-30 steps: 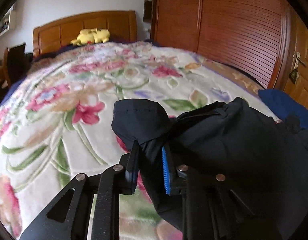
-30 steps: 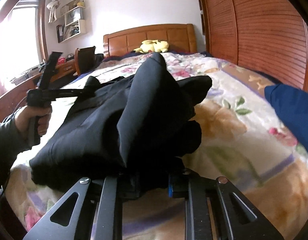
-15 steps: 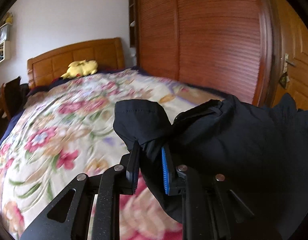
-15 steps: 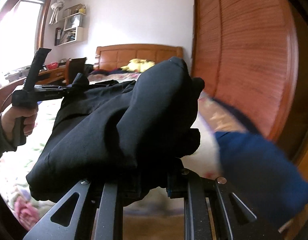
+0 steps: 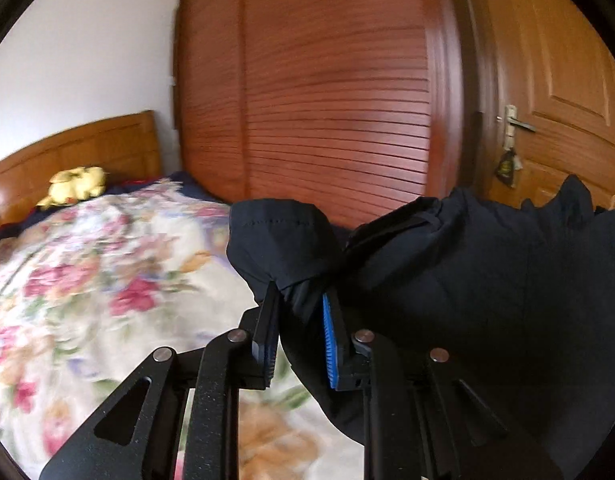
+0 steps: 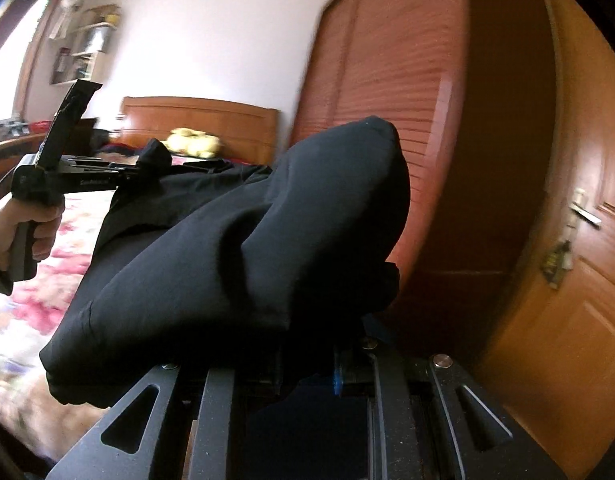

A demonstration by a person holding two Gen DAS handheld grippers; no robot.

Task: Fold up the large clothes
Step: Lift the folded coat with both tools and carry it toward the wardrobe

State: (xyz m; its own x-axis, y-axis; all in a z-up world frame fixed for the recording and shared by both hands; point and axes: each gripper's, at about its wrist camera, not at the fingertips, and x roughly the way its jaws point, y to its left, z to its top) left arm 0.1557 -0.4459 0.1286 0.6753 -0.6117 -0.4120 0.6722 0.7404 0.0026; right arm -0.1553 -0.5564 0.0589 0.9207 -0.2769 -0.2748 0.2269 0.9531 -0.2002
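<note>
Left gripper: your left gripper (image 5: 298, 320) is clamped on a bunched fold of the black garment (image 5: 487, 280), blue pads pressing the cloth.
Right gripper: your right gripper (image 6: 307, 364) is mostly buried under the same garment; its jaws stand narrow with cloth pinched between them.
Garment: it hangs stretched between your two grippers, lifted above the floral bedspread (image 5: 107, 300), a rounded lump rising over the right gripper.
Left hand: your hand (image 6: 23, 224) grips the left handle, seen at the left of the right wrist view.
Room: louvred wardrobe (image 5: 327, 100) straight ahead, wooden door (image 5: 555, 80) to its right, yellow plush toy (image 5: 77, 184) by the headboard (image 5: 87, 148).
</note>
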